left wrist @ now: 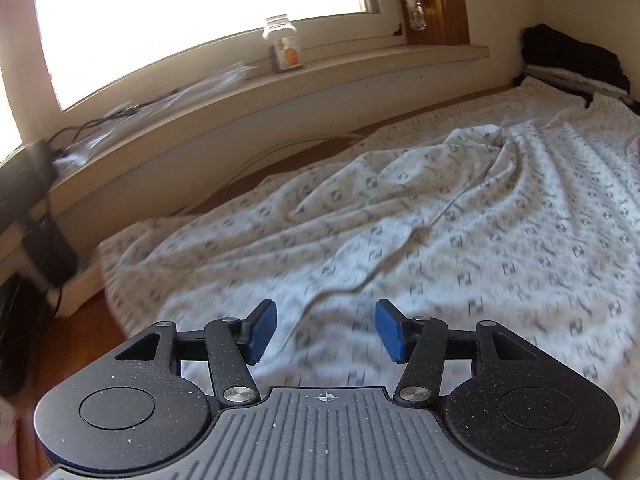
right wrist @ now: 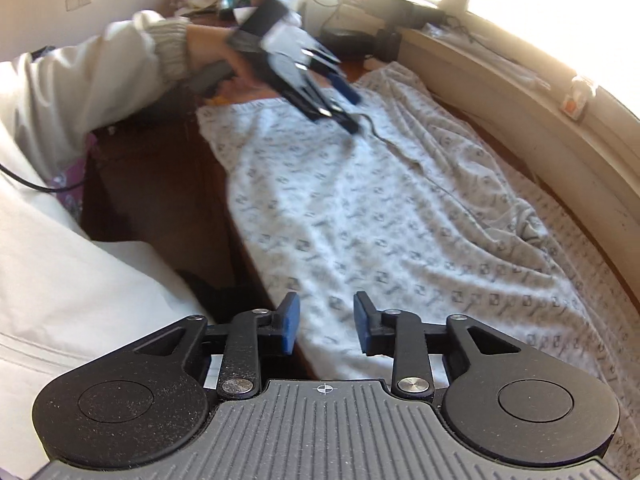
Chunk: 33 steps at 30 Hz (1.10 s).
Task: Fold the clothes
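Trousers (right wrist: pixel 360 208), printed, limp and light, lie flat on the counter (right wrist: pixel 160 200); we would pinch waistband corners. Left gripper (left wrist: pixel 326 330) and right gripper (right wrist: pixel 326 322) fingers spread, empty.

Daylight floods in from the window (left wrist: pixel 200 0), blown out to pure white at 12 o'clock. Fisheye distortion bows the sill (left wrist: pixel 360 64) and darkens the corners. The patterned garment (left wrist: pixel 440 240) smears near the lens; the left claw (right wrist: pixel 340 92) is motion-blurred.
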Tool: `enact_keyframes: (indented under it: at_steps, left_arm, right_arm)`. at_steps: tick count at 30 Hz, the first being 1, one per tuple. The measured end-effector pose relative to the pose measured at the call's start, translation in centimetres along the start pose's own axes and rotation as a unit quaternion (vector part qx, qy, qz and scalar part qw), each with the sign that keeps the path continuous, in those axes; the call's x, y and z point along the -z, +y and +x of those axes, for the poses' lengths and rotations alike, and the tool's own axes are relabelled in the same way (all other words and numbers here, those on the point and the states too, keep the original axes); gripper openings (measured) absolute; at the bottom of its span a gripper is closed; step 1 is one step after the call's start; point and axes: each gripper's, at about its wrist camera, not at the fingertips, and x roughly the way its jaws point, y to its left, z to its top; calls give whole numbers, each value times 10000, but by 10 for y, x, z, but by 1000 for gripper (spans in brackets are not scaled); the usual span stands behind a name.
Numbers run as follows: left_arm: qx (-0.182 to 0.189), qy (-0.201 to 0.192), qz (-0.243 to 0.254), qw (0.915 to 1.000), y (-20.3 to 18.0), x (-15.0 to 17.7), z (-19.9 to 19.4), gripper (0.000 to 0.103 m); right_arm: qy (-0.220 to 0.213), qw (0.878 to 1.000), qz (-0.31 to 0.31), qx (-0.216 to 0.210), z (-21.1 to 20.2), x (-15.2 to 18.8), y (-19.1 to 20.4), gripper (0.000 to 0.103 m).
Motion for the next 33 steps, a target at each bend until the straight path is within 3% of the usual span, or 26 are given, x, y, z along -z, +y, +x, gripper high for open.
enact_keyframes:
  at_steps: [4, 8, 11, 15, 19, 25, 28, 33]
  left_arm:
    - [-17, -118, -442, 9989, 13, 16, -27, 59]
    - [-173, -105, -864, 9961, 20, 26, -45, 56]
    - [-181, -147, -1075, 9939, 21, 41, -61, 53]
    - [-327, -136, -1206, 9921, 17, 62, -79, 53]
    - [-529, 18, -1224, 9911, 23, 77, -83, 53]
    - [-596, -23, -1308, 9896, 49, 76, -72, 53]
    - [-470, -57, -1362, 9895, 61, 75, -62, 53]
    - [-417, -16, -1376, 9896, 73, 71, -52, 54]
  right_arm:
    - [-84, 9970, 623, 446, 3, 23, -45, 37]
    - [-196, 9850, 1415, 970, -15, 48, -89, 39]
    - [-276, 9783, 1694, 1162, -22, 61, -103, 41]
    - [-370, 9786, 1694, 1109, -14, 55, -98, 41]
    - [-533, 9863, 1349, 784, 12, 18, -77, 41]
    - [-643, 9972, 370, 43, 72, -67, -16, 41]
    - [-660, 9973, -218, -226, 105, -112, 18, 41]
    - [-711, 9918, -818, -676, 137, -155, 69, 41]
